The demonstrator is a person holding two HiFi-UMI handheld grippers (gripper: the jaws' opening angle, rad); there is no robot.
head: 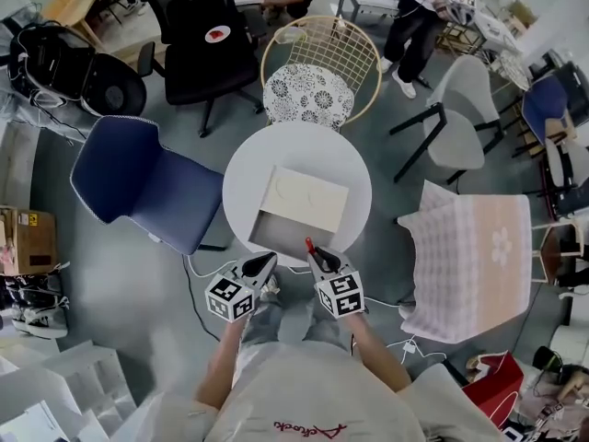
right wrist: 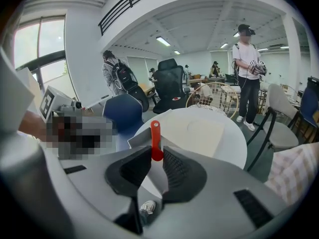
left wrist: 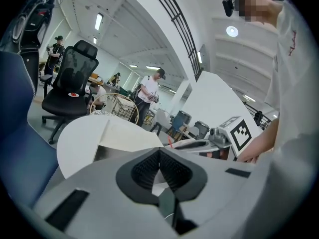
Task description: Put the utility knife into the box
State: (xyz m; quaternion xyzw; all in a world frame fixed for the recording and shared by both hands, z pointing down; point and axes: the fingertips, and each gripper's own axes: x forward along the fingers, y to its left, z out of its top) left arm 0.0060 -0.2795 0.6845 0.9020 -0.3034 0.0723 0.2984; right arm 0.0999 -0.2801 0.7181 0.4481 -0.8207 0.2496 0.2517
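A red utility knife (head: 309,246) (right wrist: 156,136) sticks up out of my right gripper (head: 313,252) (right wrist: 156,152), whose pads are shut on its lower end. It hangs over the near edge of the round white table (head: 345,159), just in front of the open box (head: 296,208) (right wrist: 199,133). The box's pale lid is folded back and its grey inside faces me. My left gripper (head: 269,259) (left wrist: 159,152) is beside the right one at the same table edge, shut, its tips touching with nothing between them. The box (left wrist: 124,133) lies ahead of it.
Chairs ring the table: a blue one (head: 138,178) at left, a wire chair with a patterned cushion (head: 311,90) behind, a black office chair (head: 207,49), a grey chair (head: 456,127), and a pink checked seat (head: 474,251) at right. People stand at the far side of the room.
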